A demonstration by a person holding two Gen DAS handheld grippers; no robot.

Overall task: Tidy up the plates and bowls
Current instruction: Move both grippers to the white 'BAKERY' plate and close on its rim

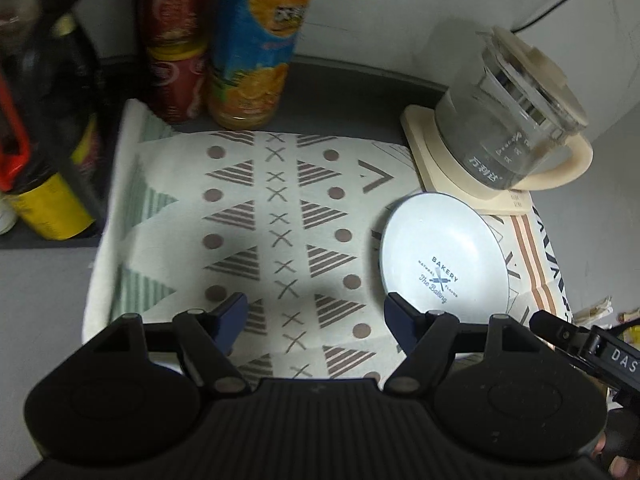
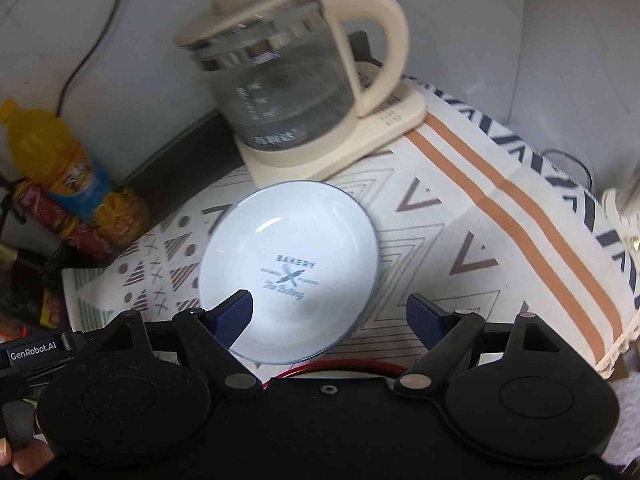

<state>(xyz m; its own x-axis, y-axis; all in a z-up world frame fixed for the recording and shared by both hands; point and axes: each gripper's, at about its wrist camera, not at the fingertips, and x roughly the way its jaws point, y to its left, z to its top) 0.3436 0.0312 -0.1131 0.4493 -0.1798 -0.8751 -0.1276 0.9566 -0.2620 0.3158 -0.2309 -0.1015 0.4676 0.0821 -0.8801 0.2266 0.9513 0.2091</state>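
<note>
Both claws gape wide and hold nothing: the white plate (image 2: 289, 270) lies on the patterned cloth (image 1: 256, 216) just ahead of the right claw (image 2: 332, 314), and right of the left claw (image 1: 316, 316).

Dim, fisheye-bent edges — kettle (image 2: 280, 80) and bottles (image 1: 256, 40) blurred.

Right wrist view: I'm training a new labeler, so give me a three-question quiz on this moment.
1. True or false: the right gripper is shut on the plate.
2. What stands behind the plate: A) kettle B) toaster C) pan?
3. What is printed at the top of the plate's logo?

Key: 1 false, it is open; 2 A; 3 BAKERY.
</note>
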